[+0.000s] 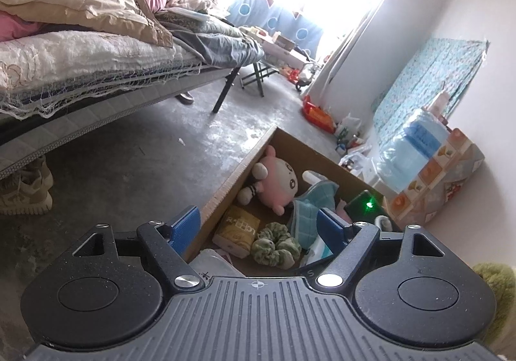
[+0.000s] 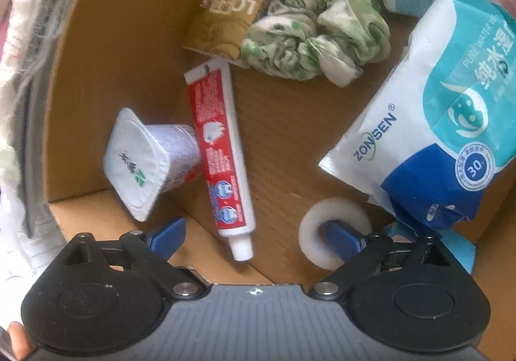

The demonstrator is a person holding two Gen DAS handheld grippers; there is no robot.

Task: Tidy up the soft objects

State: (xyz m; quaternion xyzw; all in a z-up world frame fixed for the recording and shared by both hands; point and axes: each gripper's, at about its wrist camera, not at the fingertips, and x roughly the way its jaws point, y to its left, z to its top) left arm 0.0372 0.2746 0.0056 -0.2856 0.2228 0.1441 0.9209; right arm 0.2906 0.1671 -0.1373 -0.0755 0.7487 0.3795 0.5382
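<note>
My right gripper (image 2: pixel 254 237) spread wide over the cardboard box (image 2: pixel 129 38), gripping nothing.
Inside: toothpaste tube (image 2: pixel 222 154), scrunchie (image 2: pixel 319 22), wipes pack (image 2: pixel 445 109); left gripper (image 1: pixel 258 225) also open.

The cardboard box (image 1: pixel 225 190) stands on the floor (image 1: pixel 129 167), right of the bed (image 1: pixel 80 64). In the box, the toothpaste tube (image 2: pixel 222 154) lies between the yogurt cup (image 2: pixel 151 161) and the wipes pack (image 2: pixel 432 122); the scrunchie (image 2: pixel 319 42) lies behind, touching the carton (image 2: pixel 232 13).
</note>
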